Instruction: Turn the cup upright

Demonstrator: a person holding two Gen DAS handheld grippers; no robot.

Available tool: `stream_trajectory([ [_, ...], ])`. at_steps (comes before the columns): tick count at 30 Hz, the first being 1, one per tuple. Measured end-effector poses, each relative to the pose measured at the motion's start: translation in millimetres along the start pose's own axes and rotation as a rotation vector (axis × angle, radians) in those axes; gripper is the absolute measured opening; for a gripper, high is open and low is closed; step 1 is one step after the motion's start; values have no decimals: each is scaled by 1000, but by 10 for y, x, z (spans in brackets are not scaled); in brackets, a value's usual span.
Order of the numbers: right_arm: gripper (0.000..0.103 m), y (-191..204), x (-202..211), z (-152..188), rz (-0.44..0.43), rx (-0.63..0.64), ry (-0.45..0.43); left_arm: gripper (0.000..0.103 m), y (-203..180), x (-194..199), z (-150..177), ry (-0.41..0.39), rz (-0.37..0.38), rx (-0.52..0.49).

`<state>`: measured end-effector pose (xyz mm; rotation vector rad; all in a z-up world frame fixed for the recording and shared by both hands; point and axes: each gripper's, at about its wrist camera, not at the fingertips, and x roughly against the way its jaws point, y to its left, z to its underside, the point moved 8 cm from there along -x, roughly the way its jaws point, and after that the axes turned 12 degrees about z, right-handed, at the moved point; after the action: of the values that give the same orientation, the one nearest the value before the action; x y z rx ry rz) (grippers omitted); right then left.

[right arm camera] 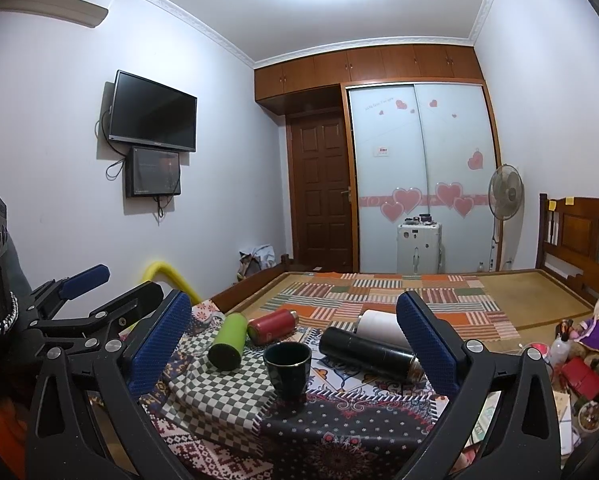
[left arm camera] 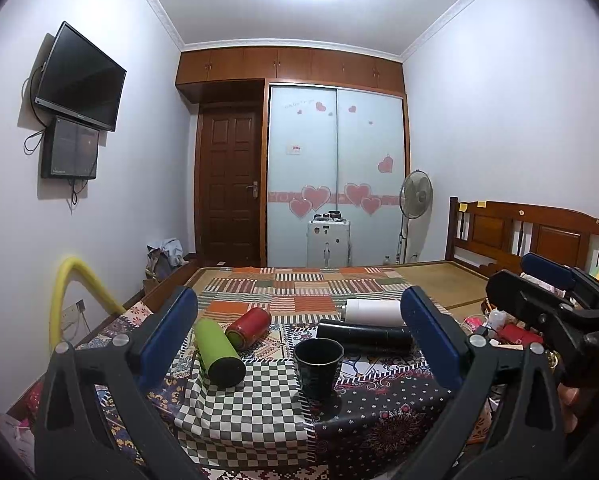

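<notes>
The dark cup (left arm camera: 318,366) (right arm camera: 288,370) stands upright, mouth up, on the patterned cloths (left arm camera: 235,408) covering the near end of the bed (left arm camera: 431,280). Nothing touches it. To its left lie a green bottle (left arm camera: 218,354) and a red bottle (left arm camera: 248,327), both on their sides and close together. Behind it on the right, a black flask (left arm camera: 363,336) lies on its side with a white cylinder (left arm camera: 373,312) just beyond. The left gripper (left arm camera: 303,340) is spread wide open, fingers (left arm camera: 167,332) empty. The right gripper (right arm camera: 293,342) is likewise wide open and holds nothing.
</notes>
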<state>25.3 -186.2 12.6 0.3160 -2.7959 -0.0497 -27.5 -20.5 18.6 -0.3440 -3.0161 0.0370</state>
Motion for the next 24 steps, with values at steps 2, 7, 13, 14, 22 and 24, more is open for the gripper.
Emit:
stream_trajectory([
  [2, 103, -4, -1, 1, 1, -1, 1, 103, -2, 3, 1, 1, 2, 1],
  [7, 103, -2, -4, 3, 0, 0, 2, 103, -9, 1, 2, 1, 1, 1],
  [13, 103, -2, -3, -3, 1, 0, 1, 103, -21, 2, 16, 3, 3, 2],
  [14, 103, -2, -3, -3, 1, 0, 1, 103, -25, -3, 17, 5, 6, 3],
  [22, 103, -7, -5, -1, 1, -2, 1, 103, -37, -47, 31, 14, 15, 9],
  [24, 103, -14, -5, -3, 2, -4, 1, 103, -36, -54, 31, 16, 16, 12],
])
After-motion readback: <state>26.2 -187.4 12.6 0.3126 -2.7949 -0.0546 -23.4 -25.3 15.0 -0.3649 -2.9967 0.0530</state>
